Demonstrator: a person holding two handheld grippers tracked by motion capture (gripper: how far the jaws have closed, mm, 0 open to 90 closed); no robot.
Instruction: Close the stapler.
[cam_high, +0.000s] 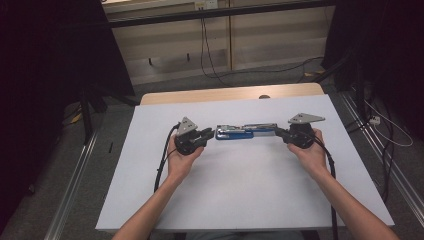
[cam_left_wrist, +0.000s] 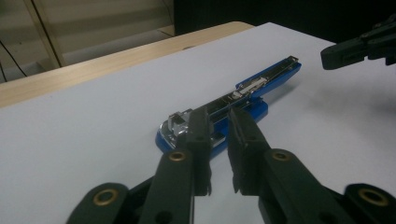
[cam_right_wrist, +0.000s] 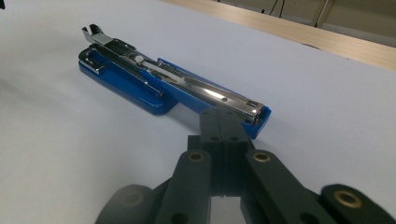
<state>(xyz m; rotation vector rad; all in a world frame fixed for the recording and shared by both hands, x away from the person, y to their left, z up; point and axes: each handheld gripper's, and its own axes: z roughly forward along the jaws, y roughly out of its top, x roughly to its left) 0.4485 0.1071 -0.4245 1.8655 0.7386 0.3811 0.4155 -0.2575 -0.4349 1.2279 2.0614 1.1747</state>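
Blue stapler (cam_high: 245, 132) flat on white sheet (cam_high: 240, 195), roughly mid-table, long axis running left-right between both grippers. Opened out: chrome magazine (cam_right_wrist: 187, 84) exposed on top, blue base (cam_right_wrist: 126, 86) offset beside it, two halves overlapping mid-length.

Left gripper (cam_high: 206, 134) at stapler's left end, held in left hand (cam_high: 181, 159), grey plate on top, cable trailing back toward table's near edge. In left gripper view: jaws nearly closed, narrow gap left between pads, tips straddling chrome end of stapler (cam_left_wrist: 219, 114). Pads look just beside the metal, not clearly pressing; firm contact hard to confirm from this angle. Nothing lifted; stapler resting on sheet (cam_left_wrist: 93, 126).

Right gripper (cam_high: 276, 132) at stapler's right end, held in right hand (cam_high: 312, 154), grey plate on top. In right gripper view: jaws fully together, pads face to face, no gap, nothing clamped. Closed tips butted against blue tip of stapler (cam_right_wrist: 254, 122), just under end of magazine. Touching or just short of it; cannot tell for sure.

From left gripper view, right gripper (cam_left_wrist: 355, 46) visible top right, hovering past stapler's far end.

Sheet covering most of wooden table (cam_high: 230, 93), bare wood strip along far edge. Both forearms coming in from near side, hands well apart, stapler spanning the space between gripper tips.
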